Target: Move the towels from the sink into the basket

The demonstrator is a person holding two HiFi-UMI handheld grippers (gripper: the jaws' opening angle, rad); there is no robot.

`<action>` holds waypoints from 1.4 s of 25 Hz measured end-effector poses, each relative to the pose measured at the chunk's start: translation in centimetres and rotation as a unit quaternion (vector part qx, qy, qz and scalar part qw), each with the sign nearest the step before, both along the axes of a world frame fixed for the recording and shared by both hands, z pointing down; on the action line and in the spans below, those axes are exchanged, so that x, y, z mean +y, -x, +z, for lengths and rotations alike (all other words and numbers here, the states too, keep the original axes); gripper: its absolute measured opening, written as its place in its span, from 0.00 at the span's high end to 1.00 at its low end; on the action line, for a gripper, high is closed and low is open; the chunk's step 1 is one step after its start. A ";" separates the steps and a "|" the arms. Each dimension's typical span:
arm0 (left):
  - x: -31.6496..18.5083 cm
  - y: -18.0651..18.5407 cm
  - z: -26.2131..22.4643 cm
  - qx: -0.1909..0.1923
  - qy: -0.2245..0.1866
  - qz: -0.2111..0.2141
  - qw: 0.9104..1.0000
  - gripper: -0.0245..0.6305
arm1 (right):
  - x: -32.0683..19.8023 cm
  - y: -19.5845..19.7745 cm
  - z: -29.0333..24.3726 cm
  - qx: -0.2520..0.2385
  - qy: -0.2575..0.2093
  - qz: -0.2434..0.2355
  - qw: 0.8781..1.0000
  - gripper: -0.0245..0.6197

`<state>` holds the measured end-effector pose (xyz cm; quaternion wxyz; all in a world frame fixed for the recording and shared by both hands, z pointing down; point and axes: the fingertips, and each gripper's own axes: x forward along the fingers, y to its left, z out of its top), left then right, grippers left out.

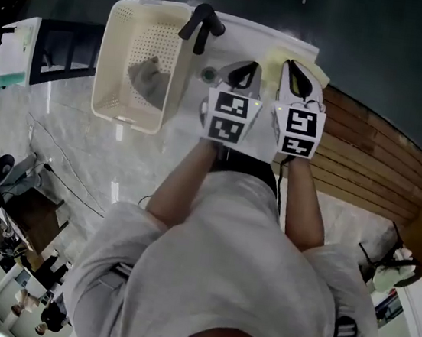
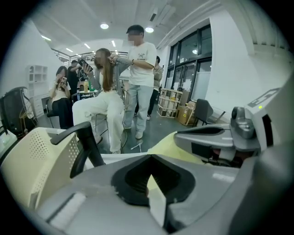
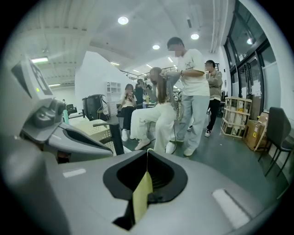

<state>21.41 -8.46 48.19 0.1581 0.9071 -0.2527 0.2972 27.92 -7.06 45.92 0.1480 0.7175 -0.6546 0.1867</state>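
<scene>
Mostly hidden, the yellow towel (image 1: 276,57) is clamped tight by left gripper (image 1: 243,69) and right gripper (image 1: 297,71).

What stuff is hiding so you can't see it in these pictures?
- Sink: in the head view, the left gripper, right gripper and yellow towel cover the bowl, so any towels left inside are hidden.
- Yellow towel: mostly behind the grippers in the head view. Each gripper view shows only a strip pinched in shut jaws.
- Gray towel in the basket: too small to see its folds.
</scene>
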 end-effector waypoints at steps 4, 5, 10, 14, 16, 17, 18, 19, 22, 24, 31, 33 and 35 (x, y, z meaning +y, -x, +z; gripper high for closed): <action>-0.3 1.7 -2.2 0.016 -0.017 -0.007 1.000 0.93 | 0.0 1.8 -2.7 0.012 -0.023 -0.002 1.000 0.95; -0.4 2.2 -2.7 0.020 -0.021 -0.010 1.000 0.93 | 0.0 2.2 -3.4 0.016 -0.029 -0.004 0.999 0.95; -1.0 4.1 -4.7 0.038 -0.035 -0.025 0.998 0.93 | -0.9 4.4 -6.5 0.030 -0.054 -0.020 0.998 0.95; -1.7 6.3 -5.6 0.046 -0.043 -0.046 0.997 0.93 | -2.1 7.2 -7.6 0.034 -0.064 -0.050 0.996 0.95; -2.2 7.7 -6.0 0.048 -0.048 -0.059 0.996 0.93 | -2.7 8.9 -7.9 0.034 -0.067 -0.067 0.995 0.95; -2.4 8.5 -6.3 0.048 -0.051 -0.066 0.995 0.93 | -3.1 9.7 -7.9 0.034 -0.068 -0.076 0.994 0.95; -2.7 9.3 -6.5 0.048 -0.054 -0.074 0.995 0.93 | -3.5 10.5 -8.0 0.033 -0.070 -0.085 0.993 0.95; -3.0 10.1 -6.6 0.048 -0.057 -0.083 0.994 0.93 | -3.9 11.4 -8.1 0.033 -0.071 -0.094 0.992 0.95; -3.8 13.0 -6.8 0.044 -0.061 -0.111 0.991 0.93 | -5.0 14.2 -8.0 0.029 -0.072 -0.123 0.989 0.95; -4.3 15.0 -6.7 0.041 -0.062 -0.130 0.989 0.93 | -5.8 16.2 -7.8 0.027 -0.071 -0.142 0.987 0.95; -6.0 21.4 -6.7 0.039 -0.062 -0.178 0.981 0.93 | -8.1 22.7 -7.9 0.023 -0.071 -0.194 0.978 0.95; -6.3 22.8 -6.7 0.039 -0.061 -0.188 0.980 0.93 | -8.5 24.1 -8.0 0.022 -0.071 -0.204 0.976 0.95; -6.7 24.0 -6.6 0.039 -0.060 -0.195 0.978 0.93 | -9.0 25.4 -8.0 0.022 -0.071 -0.212 0.974 0.95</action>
